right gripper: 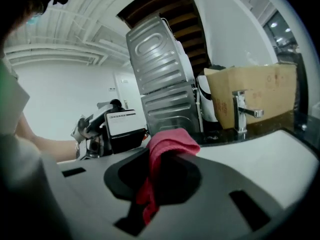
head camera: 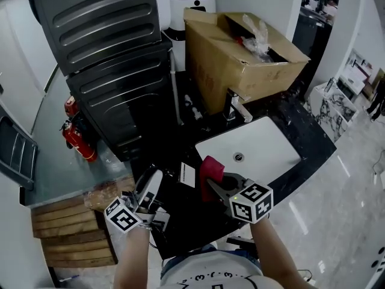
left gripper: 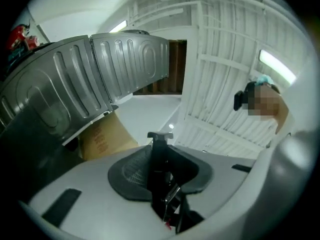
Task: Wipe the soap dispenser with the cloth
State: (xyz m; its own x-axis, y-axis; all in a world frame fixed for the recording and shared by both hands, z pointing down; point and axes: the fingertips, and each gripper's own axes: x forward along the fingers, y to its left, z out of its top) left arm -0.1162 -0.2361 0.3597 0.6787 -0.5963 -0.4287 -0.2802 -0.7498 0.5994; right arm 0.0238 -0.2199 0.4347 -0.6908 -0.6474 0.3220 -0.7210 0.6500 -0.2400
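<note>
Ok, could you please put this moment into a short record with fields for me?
left gripper: shut on the soap dispenser, black with a pump top
right gripper: shut on the cloth, red
cloth and dispenser: close together; contact cannot be told
sink: white, set in the dark counter
behind the sink: faucet, open cardboard box
</note>
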